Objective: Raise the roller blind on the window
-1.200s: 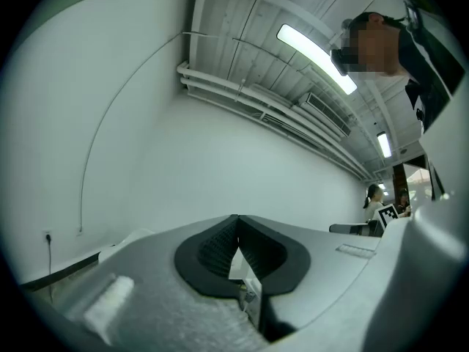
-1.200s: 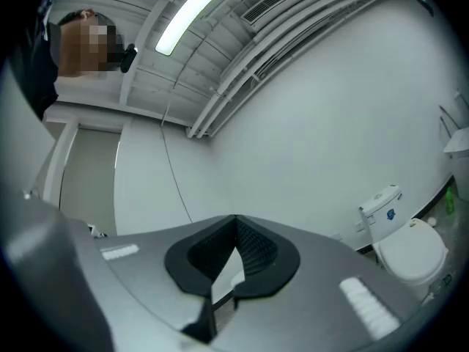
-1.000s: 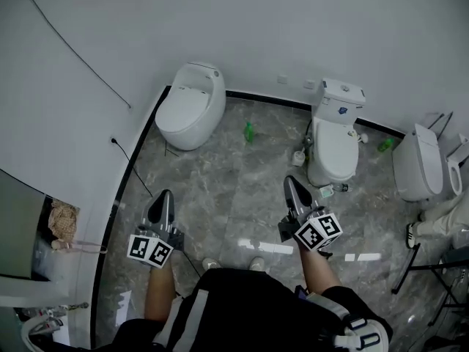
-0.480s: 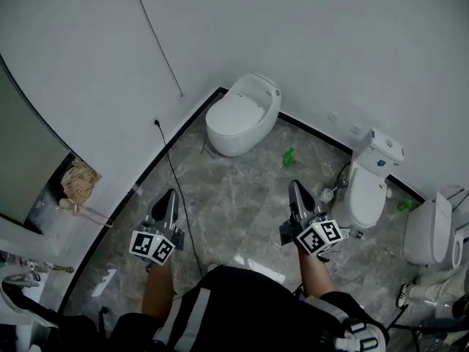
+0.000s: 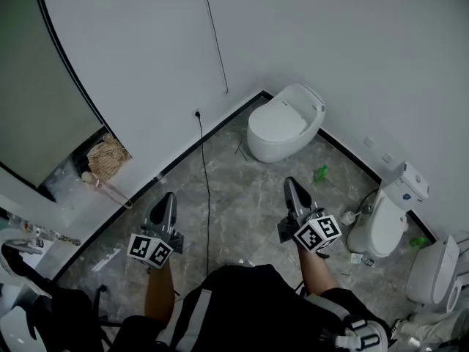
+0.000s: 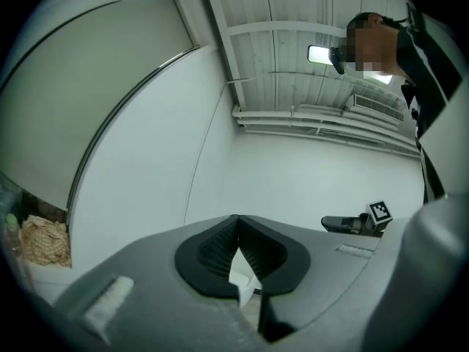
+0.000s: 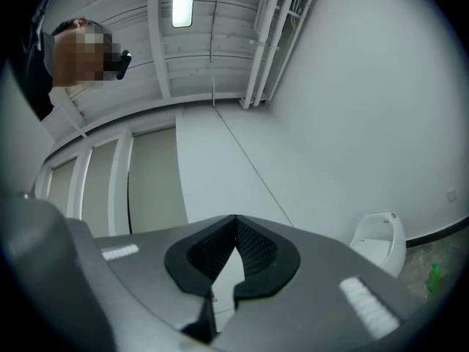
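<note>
The roller blind [image 5: 40, 86] is a grey-green sheet let down over the window at the upper left of the head view; it also fills the upper left of the left gripper view [image 6: 88, 86] and shows behind white frames in the right gripper view [image 7: 150, 185]. A thin cord [image 5: 215, 35] hangs down the white wall to its right. My left gripper [image 5: 168, 195] and right gripper [image 5: 290, 180] are held out side by side over the floor, well short of the blind. Both are shut with nothing between the jaws [image 6: 236, 217] [image 7: 235, 217].
A low white toilet [image 5: 284, 123] stands against the wall ahead, two more [image 5: 388, 218] [image 5: 432, 270] to the right, with a green bottle [image 5: 320, 173] on the marble floor. A black cable [image 5: 205, 189] runs from a wall socket across the floor. A woven bundle [image 5: 106, 156] lies on the sill.
The view has swung to the left: the toilets slid right and the blind came into sight at the upper left. Both grippers moved along with it, still shut.
</note>
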A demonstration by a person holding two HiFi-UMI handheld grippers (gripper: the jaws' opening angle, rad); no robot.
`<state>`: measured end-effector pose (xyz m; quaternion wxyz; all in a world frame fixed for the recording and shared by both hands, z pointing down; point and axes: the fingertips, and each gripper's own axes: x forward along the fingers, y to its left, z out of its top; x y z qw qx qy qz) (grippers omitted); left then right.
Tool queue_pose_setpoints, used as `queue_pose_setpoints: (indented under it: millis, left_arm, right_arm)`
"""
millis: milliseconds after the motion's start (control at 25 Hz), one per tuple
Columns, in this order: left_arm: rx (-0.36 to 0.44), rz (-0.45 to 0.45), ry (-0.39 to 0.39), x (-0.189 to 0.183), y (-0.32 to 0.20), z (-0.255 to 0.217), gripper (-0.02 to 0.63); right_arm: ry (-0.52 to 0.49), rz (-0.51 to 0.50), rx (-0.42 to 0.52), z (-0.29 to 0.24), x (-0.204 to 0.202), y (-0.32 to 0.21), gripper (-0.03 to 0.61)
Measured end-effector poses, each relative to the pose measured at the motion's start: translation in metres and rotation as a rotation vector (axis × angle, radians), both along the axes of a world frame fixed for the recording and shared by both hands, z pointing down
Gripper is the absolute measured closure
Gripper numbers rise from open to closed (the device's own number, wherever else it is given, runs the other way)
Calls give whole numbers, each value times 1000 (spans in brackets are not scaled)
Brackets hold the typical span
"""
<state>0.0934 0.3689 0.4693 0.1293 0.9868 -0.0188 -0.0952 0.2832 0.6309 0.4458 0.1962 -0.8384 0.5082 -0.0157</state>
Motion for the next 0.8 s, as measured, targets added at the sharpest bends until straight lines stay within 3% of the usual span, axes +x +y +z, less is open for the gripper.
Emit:
queue_pose_setpoints:
  millis: [440,800]
  left_arm:
    - [-50,-264,-32,-48,-48,6,614]
    - [11,-549,-1,-50,-94,-14,614]
  right_arm:
    - [-24,-297,-19,14,-1,-119,575]
    - [-27,-464,41,-1,54,-198,575]
